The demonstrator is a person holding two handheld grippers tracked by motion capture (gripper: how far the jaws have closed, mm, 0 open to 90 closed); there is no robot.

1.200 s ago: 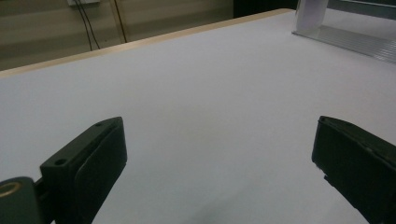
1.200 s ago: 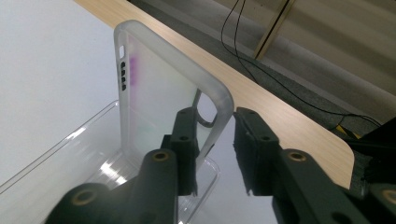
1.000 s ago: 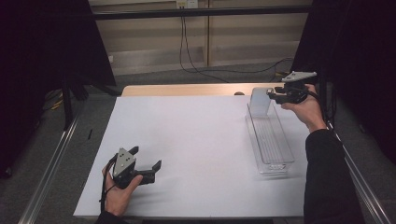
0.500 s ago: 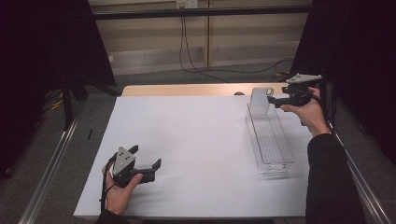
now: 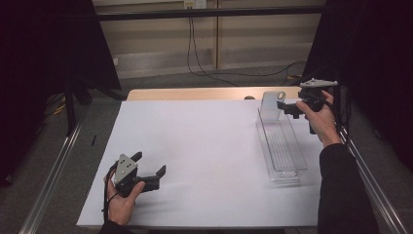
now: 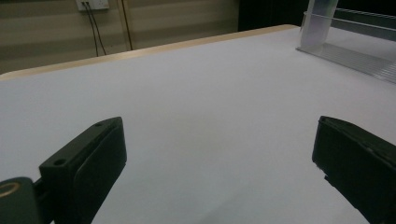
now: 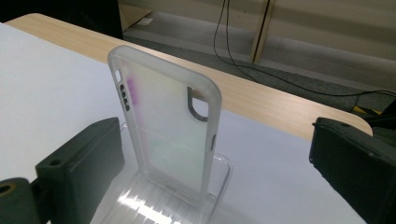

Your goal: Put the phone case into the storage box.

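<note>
My right gripper point(image 5: 288, 108) hangs with jaws wide by the translucent phone case point(image 7: 166, 135) standing upright in the clear rack point(image 5: 282, 151); my left gripper point(image 5: 148, 169), jaws wide, rests low over the white table point(image 5: 204, 146).

A white sheet point(image 5: 209, 156) covers the bench point(image 5: 195, 93), whose wood edge shows at 12 o'clock, with cables point(image 5: 195, 53) on the floor point(image 5: 160, 80) beyond.

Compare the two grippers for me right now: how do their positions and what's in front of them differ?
The left gripper sits low at the near left of the white table, facing bare surface; the right gripper is raised at the far right. The right gripper's jaws flank a translucent phone case standing upright in the clear tray without touching it; the left gripper's flank nothing. Both are open.
</note>
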